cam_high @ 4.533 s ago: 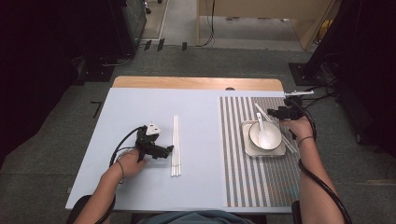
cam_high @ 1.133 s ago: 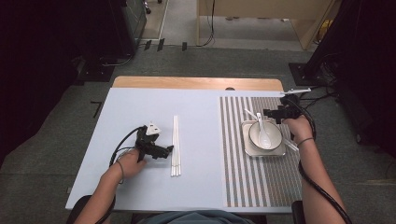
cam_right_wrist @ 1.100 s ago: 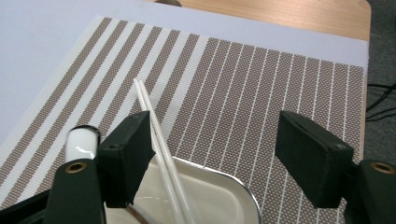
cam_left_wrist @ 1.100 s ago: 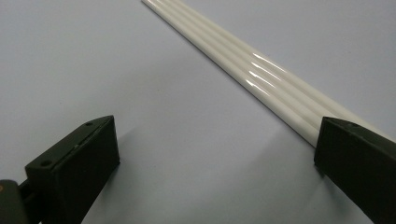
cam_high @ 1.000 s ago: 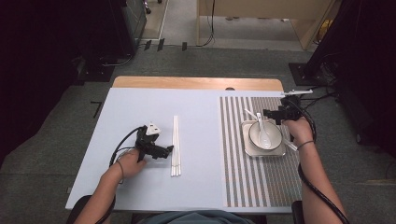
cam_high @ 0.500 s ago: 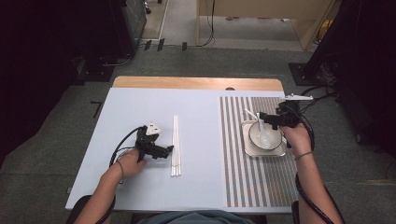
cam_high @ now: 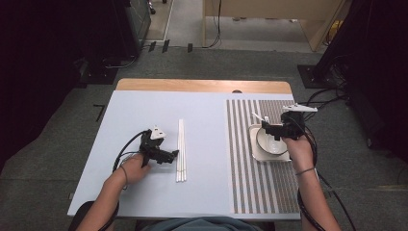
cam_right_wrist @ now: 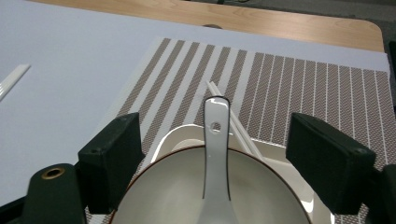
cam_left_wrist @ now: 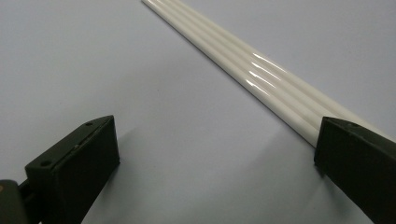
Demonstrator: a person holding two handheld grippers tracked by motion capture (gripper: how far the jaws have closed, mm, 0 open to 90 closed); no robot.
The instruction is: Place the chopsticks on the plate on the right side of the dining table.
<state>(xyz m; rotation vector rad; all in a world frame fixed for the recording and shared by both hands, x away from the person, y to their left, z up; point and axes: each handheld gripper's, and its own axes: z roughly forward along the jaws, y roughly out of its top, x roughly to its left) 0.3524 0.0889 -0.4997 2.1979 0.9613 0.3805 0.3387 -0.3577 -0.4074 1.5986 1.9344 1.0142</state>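
A white soup spoon (cam_right_wrist: 215, 140) lies in a white bowl (cam_right_wrist: 163, 191) with a dark rim, its handle resting on the far rim. My right gripper (cam_right_wrist: 212, 154) hovers over the bowl (cam_high: 269, 142), open. Its jaws have just been opening; the spoon handle runs between them untouched. A thin white stick (cam_right_wrist: 232, 122) leans behind the spoon. The bowl stands on a square white plate (cam_high: 254, 153). Left of centre, my left gripper (cam_high: 174, 155) rests open on the table, one jaw over the near end of the long white chopsticks (cam_left_wrist: 261, 79), also seen in the high view (cam_high: 181, 144).
A brown-and-white striped placemat (cam_high: 245, 183) covers the right part of the pale blue table top (cam_high: 144, 110), and the plate sits on it. A wooden strip (cam_high: 192, 85) runs along the far edge. Cables trail from both grippers.
My right gripper has drawn back from the spoon toward the person and slightly left, with its jaws wider apart. The spoon stays in the bowl. The left hand has not moved.
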